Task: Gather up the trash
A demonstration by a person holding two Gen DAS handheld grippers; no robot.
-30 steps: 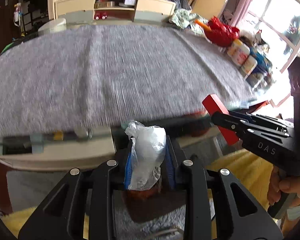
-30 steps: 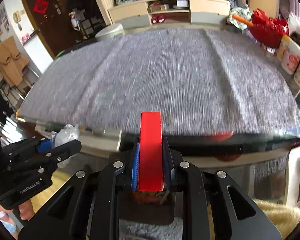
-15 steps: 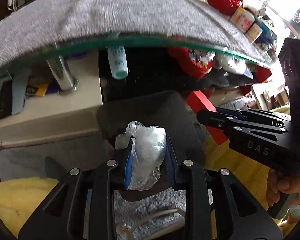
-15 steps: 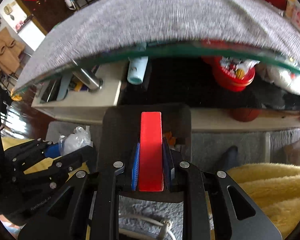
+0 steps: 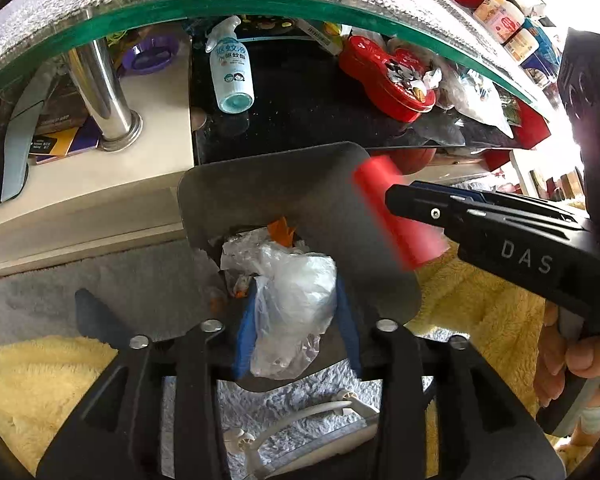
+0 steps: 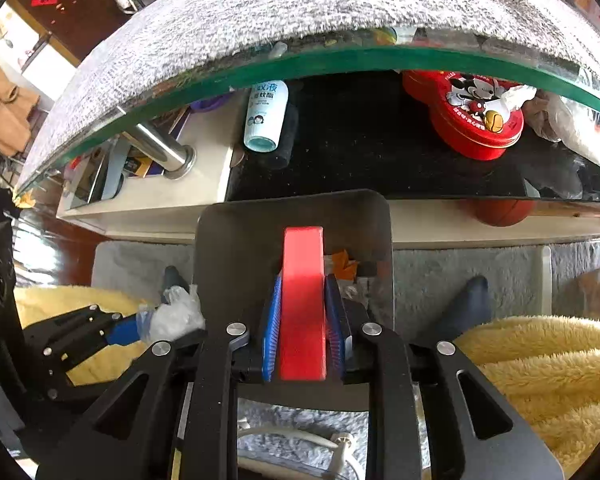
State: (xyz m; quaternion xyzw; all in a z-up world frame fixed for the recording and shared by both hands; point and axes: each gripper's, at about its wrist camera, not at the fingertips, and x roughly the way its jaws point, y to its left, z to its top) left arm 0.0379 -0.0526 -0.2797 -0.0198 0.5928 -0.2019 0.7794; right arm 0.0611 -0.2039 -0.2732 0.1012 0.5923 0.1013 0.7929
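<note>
My left gripper (image 5: 296, 312) is shut on a crumpled clear plastic bag (image 5: 292, 304) and holds it over the near edge of a grey metal bin (image 5: 260, 192). The bin holds more plastic and an orange scrap (image 5: 282, 230). My right gripper (image 6: 302, 320) is shut on a flat red block (image 6: 302, 300) above the same bin (image 6: 236, 240). In the left wrist view the right gripper (image 5: 392, 196) comes in from the right with the red block (image 5: 396, 216) over the bin. In the right wrist view the left gripper (image 6: 140, 328) and its bag (image 6: 172, 316) sit at the bin's left side.
The glass table edge (image 5: 260, 0) with a grey cloth on top arches overhead. Under it lie a spray bottle (image 5: 230, 76), a red Mickey tin (image 5: 388, 76) and a chrome leg (image 5: 104, 96). Yellow fleece (image 6: 540, 368) flanks the bin; a white cable (image 5: 320, 416) lies on the grey rug.
Both grippers have dropped from table-top height to below the glass edge and now hang over the bin. Each still grips its item.
</note>
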